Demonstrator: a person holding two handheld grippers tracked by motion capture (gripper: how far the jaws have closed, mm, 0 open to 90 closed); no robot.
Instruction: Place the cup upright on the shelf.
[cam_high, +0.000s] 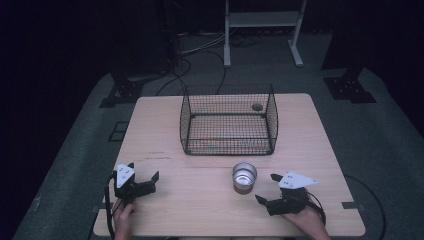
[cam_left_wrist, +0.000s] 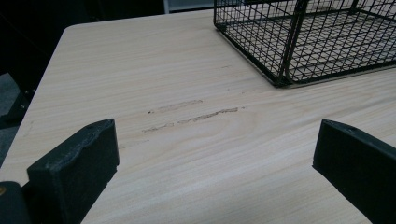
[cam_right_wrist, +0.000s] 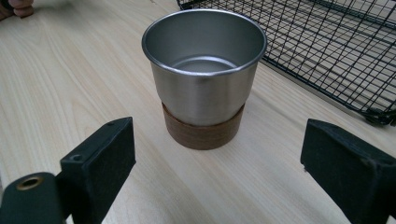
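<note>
Both jaws wide, holding nothing: left gripper (cam_high: 145, 171) over bare table (cam_high: 200, 200), right gripper (cam_high: 267, 188) facing upright steel cup (cam_right_wrist: 204, 70), near wire basket (cam_high: 228, 120)

The table (cam_high: 200, 200) is viewed from above, facing forward. Both gripper views sit low and close; the wire basket (cam_left_wrist: 308, 37) is shared, apparently upper right.
</note>
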